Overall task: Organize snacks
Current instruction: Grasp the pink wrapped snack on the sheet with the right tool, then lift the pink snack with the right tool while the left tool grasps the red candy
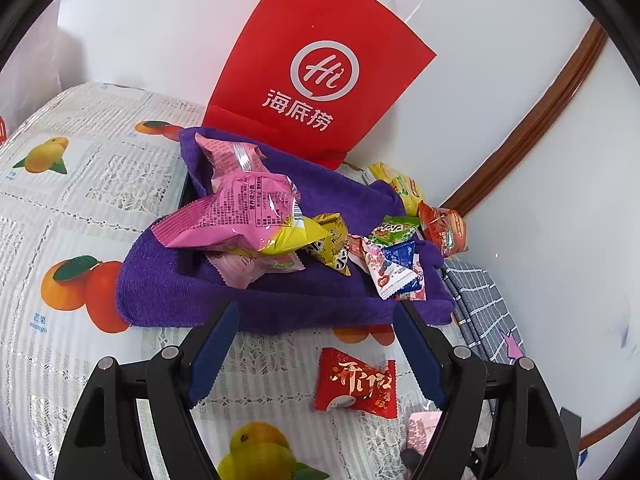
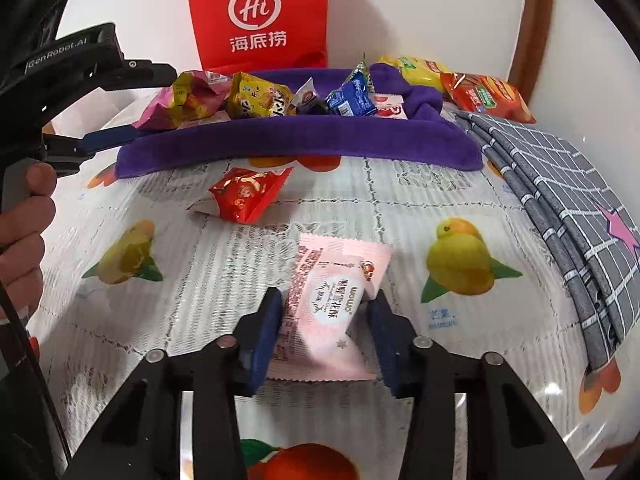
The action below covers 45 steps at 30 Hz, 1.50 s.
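Observation:
A purple towel-lined tray (image 1: 168,280) (image 2: 304,144) holds several snack packets, among them a big pink packet (image 1: 240,212). My left gripper (image 1: 316,312) is open and empty, hovering just in front of the tray's near edge. A red candy packet (image 1: 356,384) (image 2: 244,194) lies on the tablecloth in front of the tray. My right gripper (image 2: 326,308) has its jaws around a pale pink snack packet (image 2: 336,284) on the tablecloth; the pads touch its sides.
A red paper bag (image 1: 316,60) (image 2: 260,12) stands against the wall behind the tray. A yellow packet (image 2: 416,70) and an orange-red packet (image 1: 444,228) (image 2: 488,96) lie right of the tray. A folded grey checked cloth (image 2: 560,192) lies at the right. The fruit-print tablecloth (image 1: 80,200) covers the table.

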{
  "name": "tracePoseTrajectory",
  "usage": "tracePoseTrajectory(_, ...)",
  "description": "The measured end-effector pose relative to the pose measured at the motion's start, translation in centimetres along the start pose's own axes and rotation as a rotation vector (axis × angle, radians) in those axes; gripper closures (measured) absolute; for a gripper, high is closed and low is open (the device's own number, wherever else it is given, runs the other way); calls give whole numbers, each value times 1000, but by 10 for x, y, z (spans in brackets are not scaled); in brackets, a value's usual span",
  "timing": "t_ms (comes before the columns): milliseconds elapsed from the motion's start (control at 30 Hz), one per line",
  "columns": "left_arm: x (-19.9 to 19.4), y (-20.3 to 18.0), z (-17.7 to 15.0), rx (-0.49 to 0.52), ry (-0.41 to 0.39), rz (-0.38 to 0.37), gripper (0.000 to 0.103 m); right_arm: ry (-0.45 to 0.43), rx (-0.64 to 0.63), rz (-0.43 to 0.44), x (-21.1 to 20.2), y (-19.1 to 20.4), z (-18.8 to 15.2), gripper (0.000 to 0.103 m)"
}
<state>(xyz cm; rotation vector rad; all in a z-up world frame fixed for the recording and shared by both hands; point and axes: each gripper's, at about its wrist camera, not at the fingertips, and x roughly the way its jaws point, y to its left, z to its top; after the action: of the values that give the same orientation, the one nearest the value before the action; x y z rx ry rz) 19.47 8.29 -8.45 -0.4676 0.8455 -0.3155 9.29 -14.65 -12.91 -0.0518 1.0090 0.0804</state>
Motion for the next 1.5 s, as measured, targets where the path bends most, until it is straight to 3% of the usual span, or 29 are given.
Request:
tracePoseTrajectory(167, 5, -10, -3, 58, 16, 18, 25, -8, -10, -109, 9, -27, 9, 62)
tracePoseTrajectory(333, 17, -29, -14, 156, 60, 42, 25, 12, 82, -69, 20, -65, 20, 61)
tracePoseTrajectory(500, 35, -44, -27, 249, 107, 126, 25, 13, 87, -109, 24, -72, 25, 59)
tracePoseTrajectory(633, 44, -43, -32, 240, 140, 131, 25, 10, 126, -64, 24, -79, 24, 59)
tracePoseTrajectory(800, 54, -46, -41, 222, 192, 86, 25, 12, 111, -84, 25, -74, 24, 59)
tracePoseTrajectory(933, 61, -53, -49, 245, 211, 103, 25, 11, 109, -85, 25, -74, 23, 59)
tracePoseTrajectory(1167, 65, -60, -56, 263, 178, 160, 25, 12, 105, -86, 26, -75, 23, 58)
tracePoseTrajectory(1333, 71, -71, -64, 342, 177, 216, 20, 12, 104, -84, 26, -75, 23, 58)
tracePoseTrajectory(1500, 70, -72, -64, 344, 174, 220, 21, 12, 101, -88, 26, -73, 22, 57)
